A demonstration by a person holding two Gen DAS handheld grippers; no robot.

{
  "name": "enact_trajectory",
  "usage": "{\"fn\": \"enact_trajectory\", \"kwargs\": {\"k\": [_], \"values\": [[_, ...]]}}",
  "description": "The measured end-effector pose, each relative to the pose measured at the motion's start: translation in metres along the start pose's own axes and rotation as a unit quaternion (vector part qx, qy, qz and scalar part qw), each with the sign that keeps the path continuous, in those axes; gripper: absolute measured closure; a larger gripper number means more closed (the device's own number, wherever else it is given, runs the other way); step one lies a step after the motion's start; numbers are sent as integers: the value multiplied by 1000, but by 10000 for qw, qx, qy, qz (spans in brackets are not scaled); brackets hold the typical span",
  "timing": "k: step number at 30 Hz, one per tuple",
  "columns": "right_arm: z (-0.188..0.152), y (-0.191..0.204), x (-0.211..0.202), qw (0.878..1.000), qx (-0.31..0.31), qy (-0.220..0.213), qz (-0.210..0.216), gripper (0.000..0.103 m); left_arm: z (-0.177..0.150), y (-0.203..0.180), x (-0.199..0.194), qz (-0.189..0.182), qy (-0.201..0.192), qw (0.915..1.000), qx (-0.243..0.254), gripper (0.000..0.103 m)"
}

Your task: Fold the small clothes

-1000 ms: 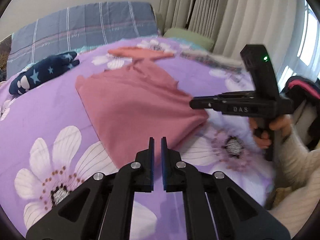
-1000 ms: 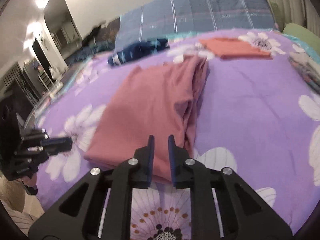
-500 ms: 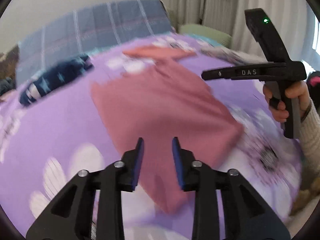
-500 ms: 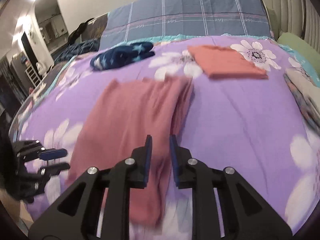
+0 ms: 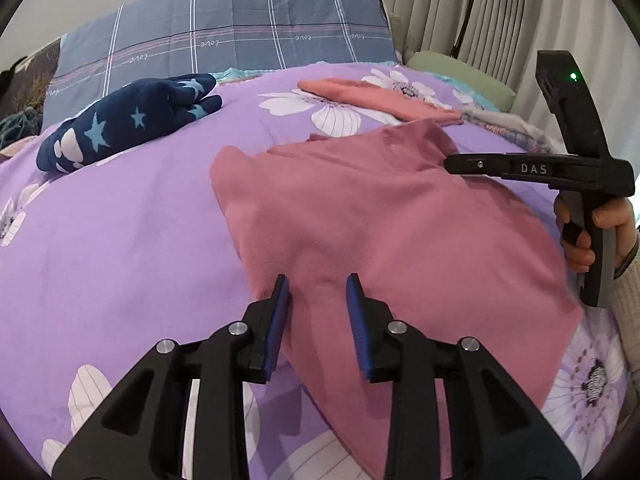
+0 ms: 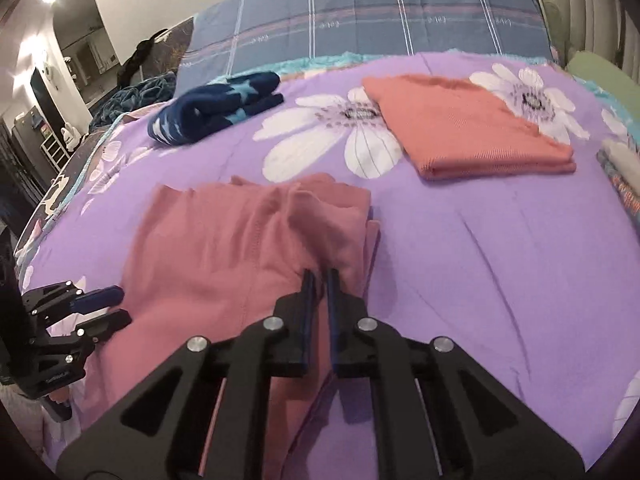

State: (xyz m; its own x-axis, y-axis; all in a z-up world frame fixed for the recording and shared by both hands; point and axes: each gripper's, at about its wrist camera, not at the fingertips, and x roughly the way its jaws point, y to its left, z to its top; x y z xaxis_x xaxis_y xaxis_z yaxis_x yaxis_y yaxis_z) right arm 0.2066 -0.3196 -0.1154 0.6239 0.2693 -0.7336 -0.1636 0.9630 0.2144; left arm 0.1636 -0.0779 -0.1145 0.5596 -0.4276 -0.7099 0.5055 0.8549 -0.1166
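A dusty-pink garment lies partly folded on the purple flowered bedspread; it also shows in the right wrist view. My left gripper is open, its fingers over the garment's near left edge; it appears at the left of the right wrist view. My right gripper has its jaws nearly closed with a thin gap, low over the garment's right side, holding nothing that I can see. It is seen from the side in the left wrist view.
A folded orange garment lies farther back, with a dark blue star-patterned garment to its left. A blue plaid pillow is at the head of the bed. More folded cloth sits at the right edge.
My left gripper has opened from shut and moved onto the garment's near edge. My right gripper has moved forward along the garment's right side, staying nearly closed.
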Motion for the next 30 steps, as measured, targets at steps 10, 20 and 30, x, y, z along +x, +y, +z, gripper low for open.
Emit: {"fn": "enact_trajectory", "kwargs": {"k": [10, 20, 30], "values": [[21, -10, 27, 9990, 23, 131, -423, 94, 33, 62, 51, 792, 288, 9944, -635, 71], [7, -26, -21, 9989, 468, -77, -24, 67, 25, 55, 12, -1, -38, 9960, -896, 68], [-20, -6, -37, 9990, 268, 195, 291, 48, 13, 23, 11, -395, 147, 9975, -568, 47]]}}
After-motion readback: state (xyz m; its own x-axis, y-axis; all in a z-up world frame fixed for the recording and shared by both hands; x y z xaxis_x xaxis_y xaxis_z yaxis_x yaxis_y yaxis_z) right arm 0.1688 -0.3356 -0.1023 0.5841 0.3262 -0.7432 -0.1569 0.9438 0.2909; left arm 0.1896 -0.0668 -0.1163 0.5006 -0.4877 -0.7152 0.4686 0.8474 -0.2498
